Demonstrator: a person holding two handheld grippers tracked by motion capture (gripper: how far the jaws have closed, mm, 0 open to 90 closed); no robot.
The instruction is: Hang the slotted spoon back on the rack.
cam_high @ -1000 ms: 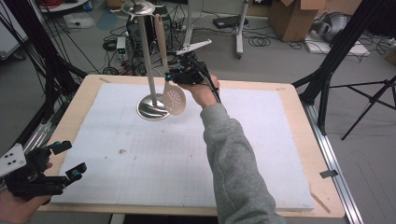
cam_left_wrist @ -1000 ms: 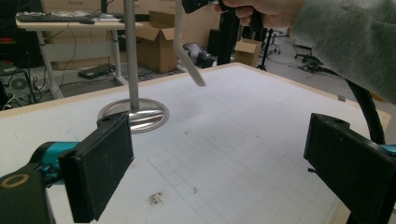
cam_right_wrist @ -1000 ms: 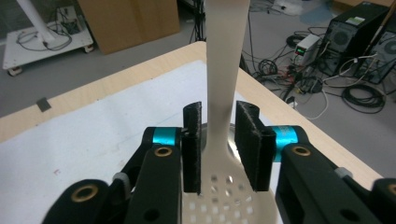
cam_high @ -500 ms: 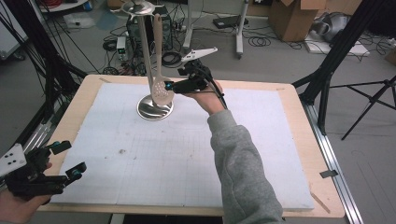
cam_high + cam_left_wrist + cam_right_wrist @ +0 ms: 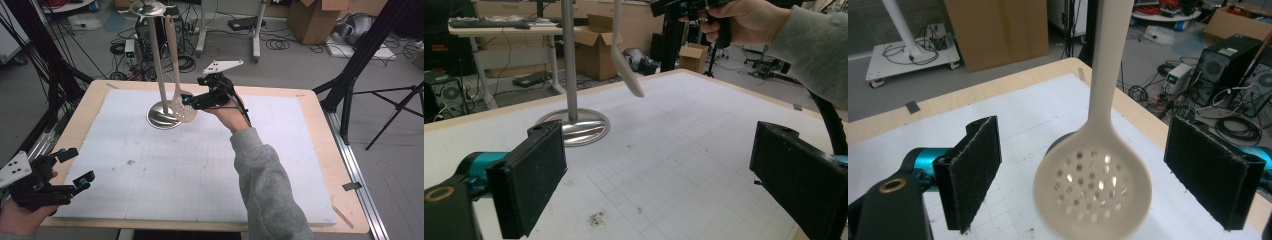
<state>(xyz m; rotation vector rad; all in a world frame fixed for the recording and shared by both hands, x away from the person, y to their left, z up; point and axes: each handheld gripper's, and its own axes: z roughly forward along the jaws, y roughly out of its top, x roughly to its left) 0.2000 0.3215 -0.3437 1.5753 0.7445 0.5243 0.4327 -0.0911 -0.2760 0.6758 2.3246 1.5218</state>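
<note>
A cream slotted spoon hangs by its handle from the top of a metal stand with a round base, at the far middle of the table. My right gripper is level with the spoon's head and its jaws have just been opening. In the right gripper view the head hangs free between the two wide-apart pads, touching neither. My left gripper rests at the near left corner, open with nothing between its jaws. From there I see the spoon and the stand's base.
A white grid mat covers the wooden table. Black frame posts stand at both sides. Beyond the far edge lie cables, cardboard boxes and computer cases on the floor.
The right gripper's jaws have opened and let go of the spoon's head. The spoon swung back left and now hangs near the pole. The right hand dropped slightly; the left stayed still.
</note>
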